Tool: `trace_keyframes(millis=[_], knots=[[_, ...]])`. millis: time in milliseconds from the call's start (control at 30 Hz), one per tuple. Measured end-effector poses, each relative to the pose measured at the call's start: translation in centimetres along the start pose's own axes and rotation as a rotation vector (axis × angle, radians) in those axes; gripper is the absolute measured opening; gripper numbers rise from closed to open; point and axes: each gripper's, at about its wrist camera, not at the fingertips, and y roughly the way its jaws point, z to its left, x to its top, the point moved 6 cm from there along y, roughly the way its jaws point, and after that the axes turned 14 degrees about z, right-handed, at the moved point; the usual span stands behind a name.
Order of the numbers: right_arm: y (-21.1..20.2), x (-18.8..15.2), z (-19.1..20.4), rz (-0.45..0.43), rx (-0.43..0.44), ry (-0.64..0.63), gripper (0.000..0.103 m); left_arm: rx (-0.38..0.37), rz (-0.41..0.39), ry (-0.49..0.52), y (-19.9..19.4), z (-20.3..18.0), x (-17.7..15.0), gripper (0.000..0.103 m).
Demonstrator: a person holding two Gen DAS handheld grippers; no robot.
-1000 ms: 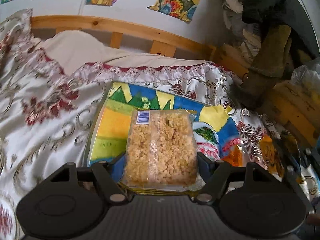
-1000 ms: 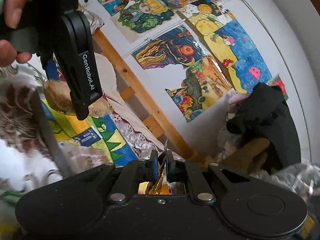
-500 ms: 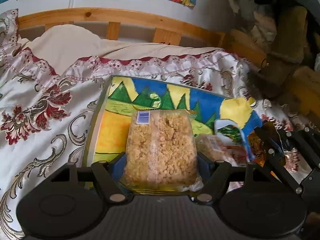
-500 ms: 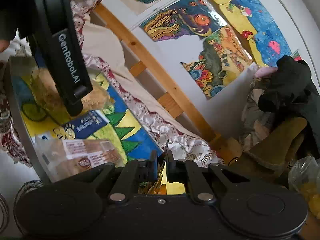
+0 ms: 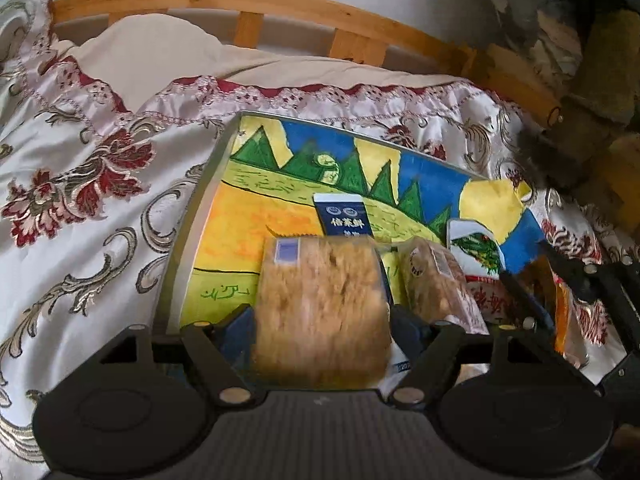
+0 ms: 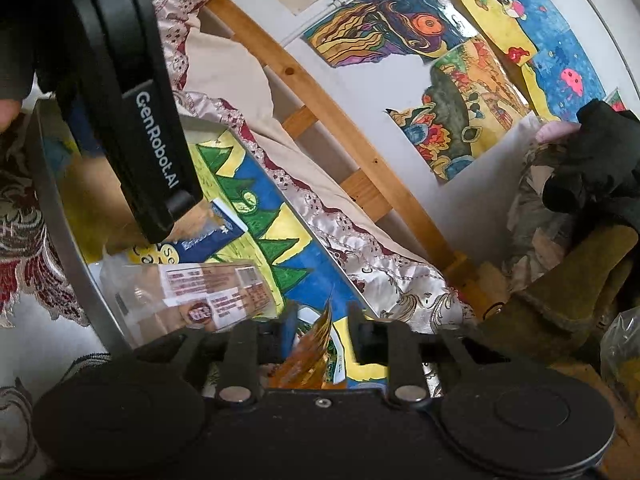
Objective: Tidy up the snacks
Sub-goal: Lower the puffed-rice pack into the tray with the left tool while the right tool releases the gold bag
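A clear packet of crumbly golden snack (image 5: 320,312) sits blurred between the fingers of my left gripper (image 5: 320,320), whose jaws are opening; the pads stand just off its sides. It hangs low over a painted tray with a metal rim (image 5: 192,216). On the tray lie a dark blue packet (image 5: 344,216), a clear packet of brown biscuits (image 5: 436,280) and a white packet with a green picture (image 5: 476,244). My right gripper (image 6: 322,320) is opening too, with an orange-gold wrapper (image 6: 316,344) loose between its fingers at the tray's right end.
The tray lies on a satin bedspread with red flowers (image 5: 80,184). Behind it run a wooden bed rail (image 5: 280,0) and a wall hung with drawings (image 6: 460,128). Piled clothes (image 6: 592,168) and a plastic bag (image 6: 620,344) crowd the right side.
Both grippers sank toward the tray, then held still. The right jaws went from shut on the orange wrapper to apart. The left jaws widened and the crumbly packet now blurs between them.
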Motion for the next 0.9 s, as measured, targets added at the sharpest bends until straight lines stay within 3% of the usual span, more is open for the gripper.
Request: trace_keyframes(millis=[133,300,433,600,700,900], knots=[[-0.3,-0.1,-1.2,0.021,0.042,0.05,0.068,0.004,-0.018,-0.008,-0.9,0.0,0.1,0.086],[-1.9,0.2,-2.6,-0.002,0.048,0.108,0.091,0.007,-0.04,-0.041,-2.3,0.4,-0.1,0.092],[-2.7,0.4,-3.6,0.025,0.106,0.198,0.093,0.002,-0.047,-0.078,-3.9,0.8,-0.3,0.093],[-5.5,0.1,-6.6,0.004,0.155,0.41,0.096,0.025,-0.101,-0.089,-7.5,1.5,-0.7,0.096],[-8.1,-0.6,-8.5,-0.028,0.164,0.507,0.097,0.016,-0.138,-0.095,-10.3,1.4,-1.5,0.098],[-14.9,-2.1,-11.1,-0.099,0.159,0.578,0.101,0.017,-0.219,-0.044,-15.9,-0.3,-4.2,0.102]])
